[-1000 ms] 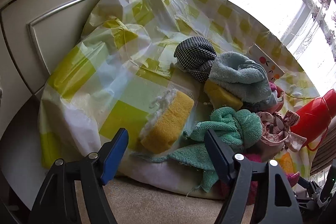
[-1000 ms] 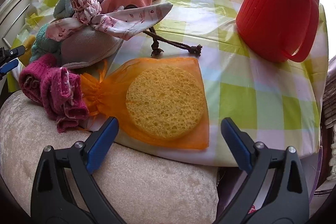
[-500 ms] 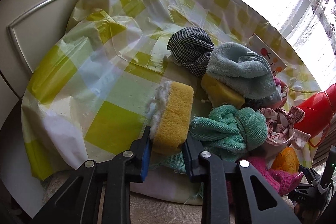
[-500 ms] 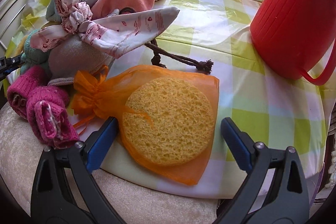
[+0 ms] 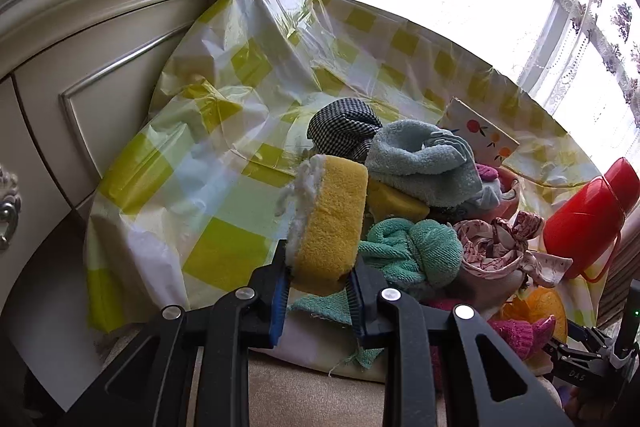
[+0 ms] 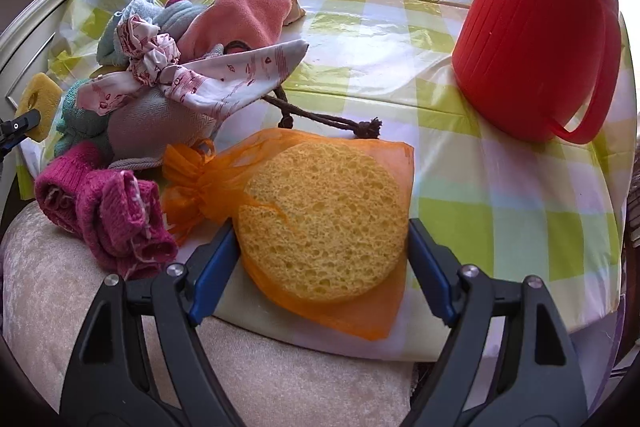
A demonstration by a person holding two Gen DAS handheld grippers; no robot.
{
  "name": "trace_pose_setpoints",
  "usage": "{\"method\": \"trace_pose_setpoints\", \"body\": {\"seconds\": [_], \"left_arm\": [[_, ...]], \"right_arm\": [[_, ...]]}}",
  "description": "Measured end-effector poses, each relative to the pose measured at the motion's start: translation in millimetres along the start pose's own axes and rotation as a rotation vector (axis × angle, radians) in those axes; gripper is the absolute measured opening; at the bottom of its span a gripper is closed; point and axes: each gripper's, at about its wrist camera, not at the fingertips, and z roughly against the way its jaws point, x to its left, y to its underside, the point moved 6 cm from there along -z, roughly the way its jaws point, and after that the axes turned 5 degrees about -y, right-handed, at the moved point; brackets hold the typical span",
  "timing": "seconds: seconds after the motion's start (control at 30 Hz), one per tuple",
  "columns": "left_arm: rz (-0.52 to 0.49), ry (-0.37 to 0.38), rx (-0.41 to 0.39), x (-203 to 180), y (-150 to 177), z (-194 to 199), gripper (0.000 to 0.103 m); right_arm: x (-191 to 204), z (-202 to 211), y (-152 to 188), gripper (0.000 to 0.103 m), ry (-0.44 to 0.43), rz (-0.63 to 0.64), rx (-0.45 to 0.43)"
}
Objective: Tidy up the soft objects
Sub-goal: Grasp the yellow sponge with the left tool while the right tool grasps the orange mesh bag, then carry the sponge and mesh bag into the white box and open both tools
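Bright window light is washing over a round table under a yellow-green and white checked plastic cloth (image 6: 360, 39), with a cream carved cabinet (image 5: 80, 67) filling the upper left of the left wrist view. At the lower centre of that view the left gripper (image 5: 318, 291) is pinching the lower end of a rectangular yellow sponge with a fluffy white backing (image 5: 328, 219), which is standing upright above the cloth — its jaws have just been closing on it. Just right of it a rolled green towel (image 5: 412, 255) is lying, with a pale blue towel (image 5: 424, 163) and a black-and-white checked cloth (image 5: 344, 127) behind. In the right wrist view the right gripper (image 6: 320, 259) is sitting at the lower centre, its jaws having just been closing; the blue pads are now touching both sides of a round yellow sponge in an orange mesh bag (image 6: 320, 223), which is lying on the table's near edge. A magenta knitted roll (image 6: 108, 211) is resting at the left and a red plastic jug (image 6: 536, 39) is standing at the upper right.
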Motion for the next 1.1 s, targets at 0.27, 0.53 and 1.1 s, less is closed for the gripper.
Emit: {"method": "trace_pose_setpoints", "body": {"seconds": [0.27,0.53,1.1], "left_arm": [[-0.06,0.077,-0.04,-42,11,29,0.027],[-0.142,0.175,-0.05,-94,26,54,0.027],[-0.418,0.483,0.026,-246,94,106,0.027]], "right_arm": [[-16,34,18,0.083,-0.002,-0.079,-0.059],[-46,73,43,0.083,0.021,-0.161,-0.104],[-145,153,104,0.083,0.141,-0.366,-0.16]]}}
